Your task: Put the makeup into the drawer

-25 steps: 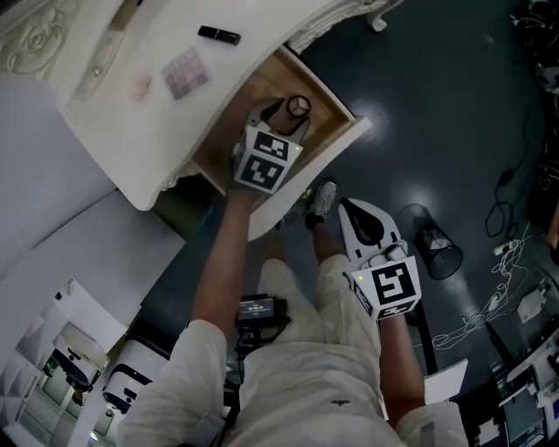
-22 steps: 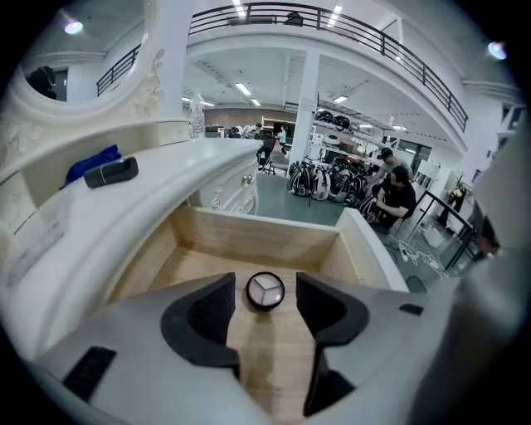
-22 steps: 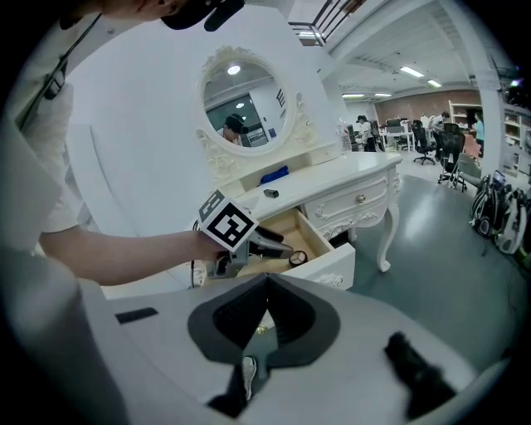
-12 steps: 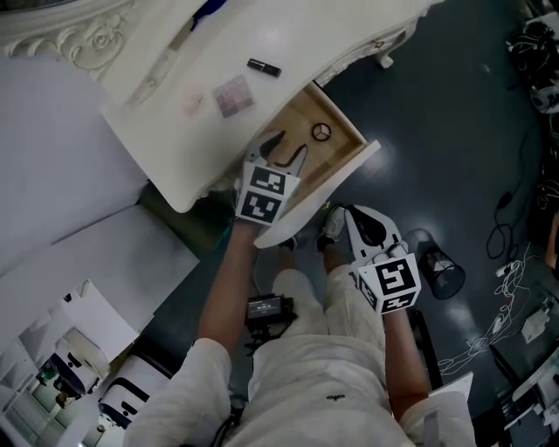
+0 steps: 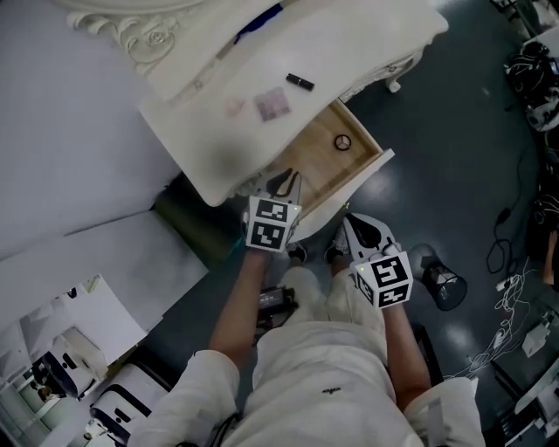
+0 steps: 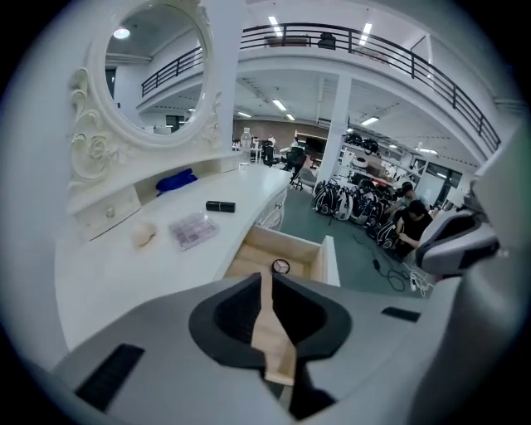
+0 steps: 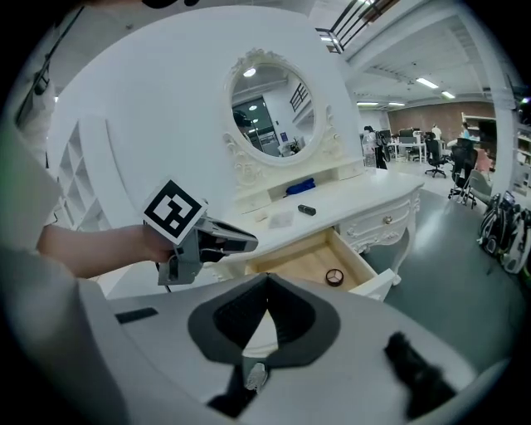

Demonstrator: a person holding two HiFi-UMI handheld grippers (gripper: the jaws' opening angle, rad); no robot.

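A white carved dressing table point(image 5: 358, 44) with an oval framed mirror point(image 6: 153, 75) stands on a dark glossy floor point(image 5: 454, 157) in a large hall with a railed gallery overhead. A pale wall panel point(image 5: 70, 157) runs along the table's left side.

The table's light wooden drawer point(image 5: 301, 166) is pulled fully out. In it lies one piece of makeup, a small round black-rimmed compact point(image 5: 341, 141), toward the far right end. The rest of the drawer floor shows bare wood.

On the tabletop are a short black lipstick tube point(image 5: 300, 82), a clear flat eyeshadow palette point(image 5: 272, 104) and a pale pink puff point(image 5: 235, 108), each apart from the others. A blue object point(image 5: 259, 19) rests on the low shelf under the mirror.

The left gripper point(image 5: 286, 181) hangs above the near end of the drawer. Its jaws have just been closing and stand nearly together with a thin slit between them, and nothing is in it. The right gripper point(image 5: 352, 223) is below the drawer front, over the person's shoes. Its jaws are pressed together with nothing between them.

A black wire waste bin point(image 5: 441, 284) stands on the floor to the right of the person, and loose cables point(image 5: 515, 323) trail further right. Nothing lies between the tabletop items and the open drawer.
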